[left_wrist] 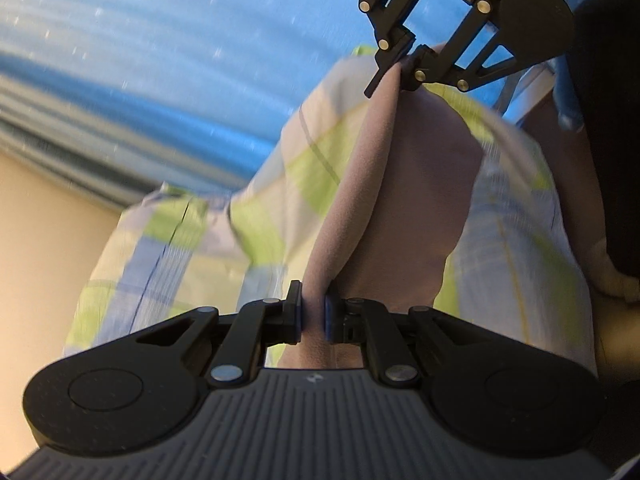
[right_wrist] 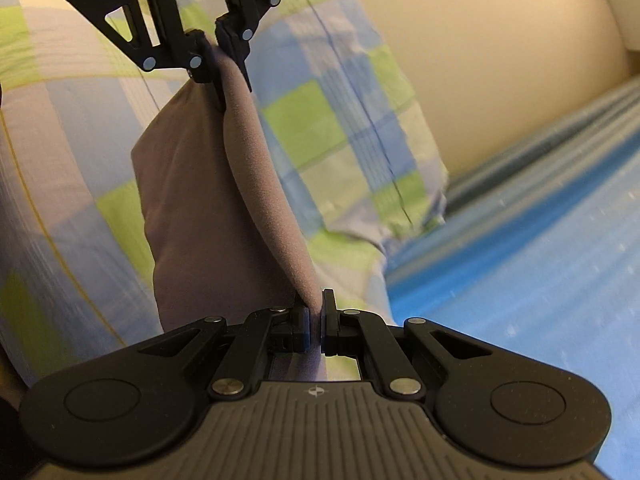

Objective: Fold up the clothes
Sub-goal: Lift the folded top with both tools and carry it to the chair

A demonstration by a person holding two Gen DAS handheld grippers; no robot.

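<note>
Holding mauve cloth (left_wrist: 384,184) taut, edge pinched at both ends so panel hangs clear for fold. Left gripper (left_wrist: 313,316) clamped narrow on near corner, pointed forward. Cloth suspended between tools, above checked bedding (left_wrist: 264,200) and blue sheet (left_wrist: 160,60). Right gripper (right_wrist: 315,322) likewise clamped on opposite corner, facing left one.

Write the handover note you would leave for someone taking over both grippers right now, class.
Left gripper: shut on the grey cloth.
Right gripper: shut on the same cloth's other end.
The cloth hangs stretched between them, above a checked pillow on the blue bed sheet.
Done: cloth picked up and held by one edge.
Left: lay it down, fold it, release.
</note>
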